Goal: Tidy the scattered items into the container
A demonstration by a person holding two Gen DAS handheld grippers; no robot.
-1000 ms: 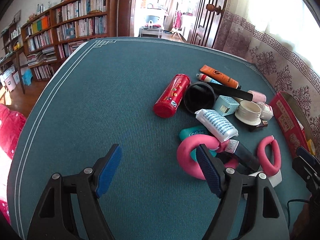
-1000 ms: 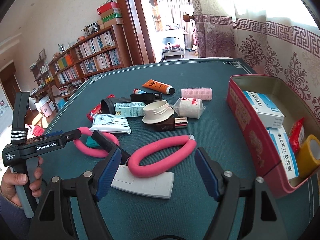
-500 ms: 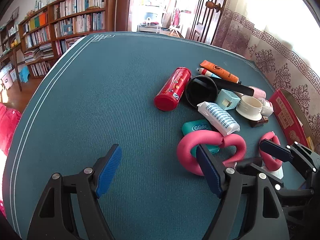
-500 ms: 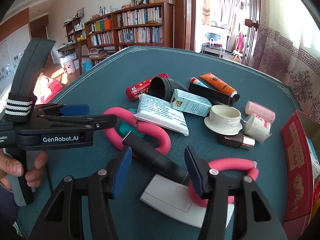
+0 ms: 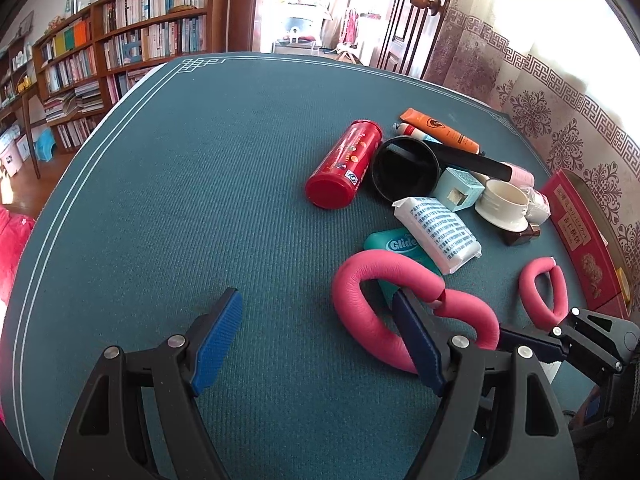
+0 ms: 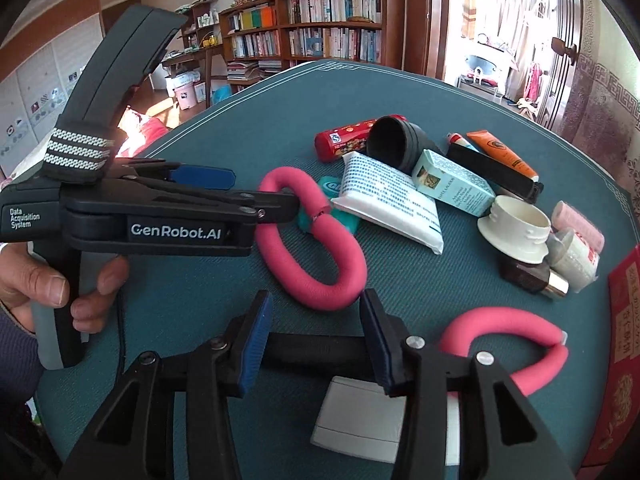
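A black stick lies crosswise at my right gripper's fingertips and shows in the gap between the blue pads. The jaws are closing, and I see no pad pressing on the stick. Below it lies a flat white box, with a small pink foam ring to the right. My left gripper hangs wide open over bare mat, its right finger in front of the big pink ring. The red tin stands at the right edge.
Behind the rings lies a heap: red can, black cup, white tissue pack, teal floss case, pale blue box, white lid, orange tube. A hand grips the left gripper's handle.
My right gripper swung left from over the small pink ring, rolled, and its jaws narrowed at the black stick. The left gripper has stayed about where it was, still open.
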